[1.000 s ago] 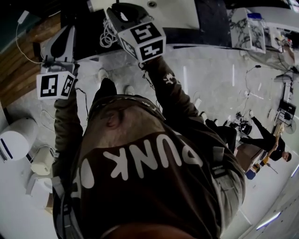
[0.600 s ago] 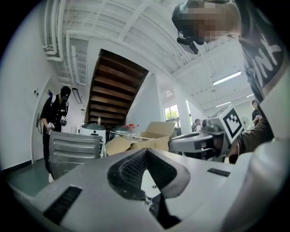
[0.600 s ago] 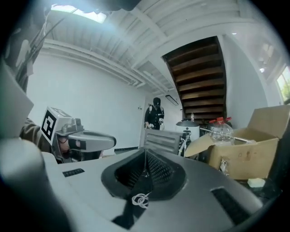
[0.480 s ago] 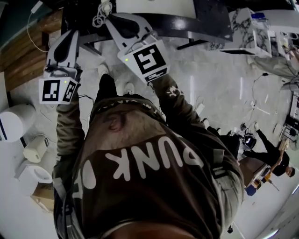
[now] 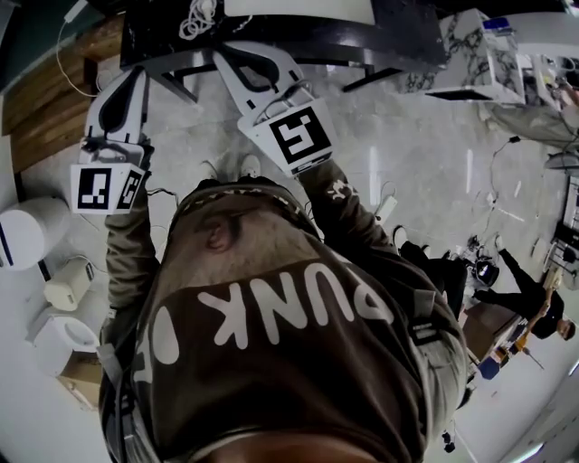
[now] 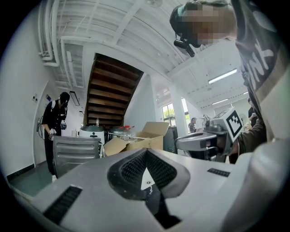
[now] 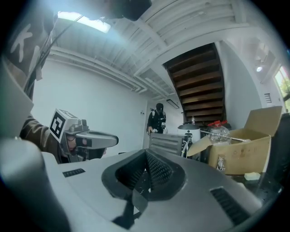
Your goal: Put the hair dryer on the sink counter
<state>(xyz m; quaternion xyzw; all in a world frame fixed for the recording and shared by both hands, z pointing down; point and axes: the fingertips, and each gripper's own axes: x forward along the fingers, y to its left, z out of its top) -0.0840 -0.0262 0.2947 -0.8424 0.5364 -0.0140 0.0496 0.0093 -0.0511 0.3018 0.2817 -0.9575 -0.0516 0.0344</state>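
**Head view.** We are locating a coiled white cord (image 5: 199, 16) on the dark sink counter (image 5: 398, 36) at 12 o'clock. We are judging it to belong to the hair dryer, whose body we cannot make out in any view. Hazard: a loose loop could be catching on a jaw tip and dragging the appliance toward the counter's edge. The left gripper (image 5: 136, 74) is sitting at 10 o'clock. The right gripper (image 5: 235, 56) is sitting at 11 o'clock, with its tips at the counter's near edge, just below the cord. Both are carrying nothing.

**Left gripper view.** Hazard: the right gripper (image 6: 181, 144) is working nearby at 3 o'clock, so the two tools could be knocking together. The left gripper (image 6: 145, 152) is showing its jaws meeting at the tips, with nothing clamped.

**Right gripper view.** The right gripper (image 7: 146, 155) is showing jaws that have just been closing and are now resting together, empty. The left gripper (image 7: 113, 141) is appearing at 9 o'clock, apart from it.
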